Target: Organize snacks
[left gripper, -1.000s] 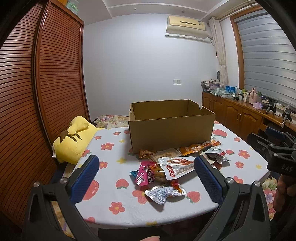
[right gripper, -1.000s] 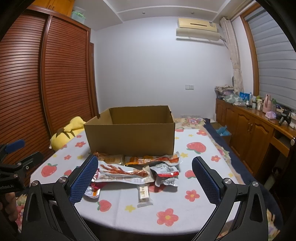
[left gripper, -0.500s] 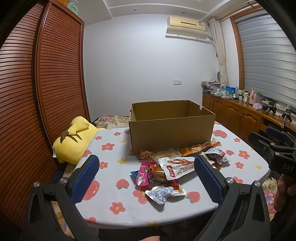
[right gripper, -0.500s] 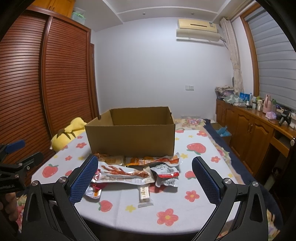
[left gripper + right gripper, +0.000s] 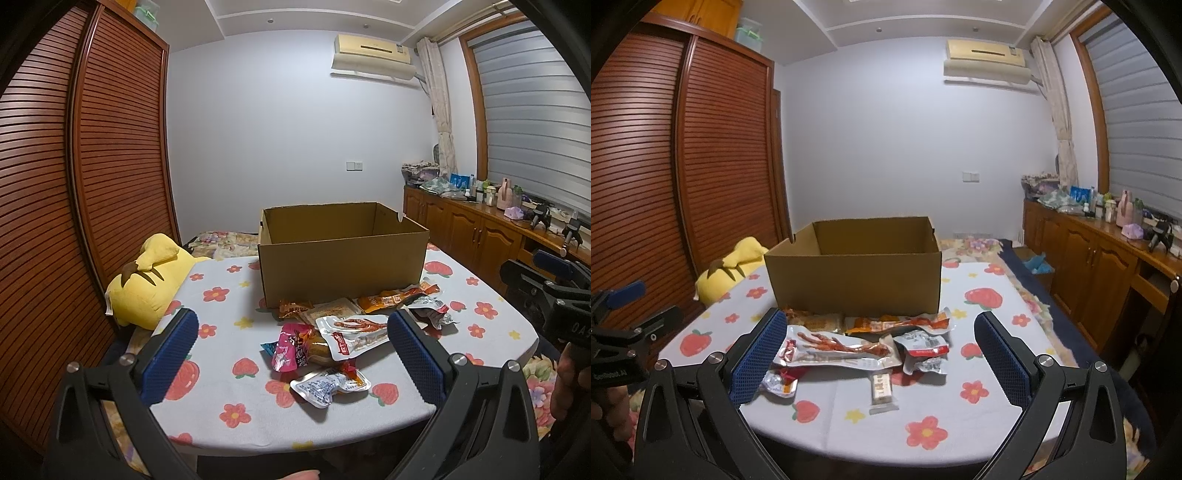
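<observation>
Right gripper [image 5: 879, 354] spread wide, snack packets [image 5: 849, 349] ahead

The table [image 5: 236, 295] wears a white cloth printed with red flowers, yellow blossoms and strawberries. The cardboard box [image 5: 341, 264] is plain brown. Near it lie a pink packet [image 5: 290, 349], an orange packet [image 5: 391, 297] and a white-and-red pouch [image 5: 356, 334]. A yellow plush [image 5: 147, 284] sits left. The tongs' pads [image 5: 168, 358] are blue.
</observation>
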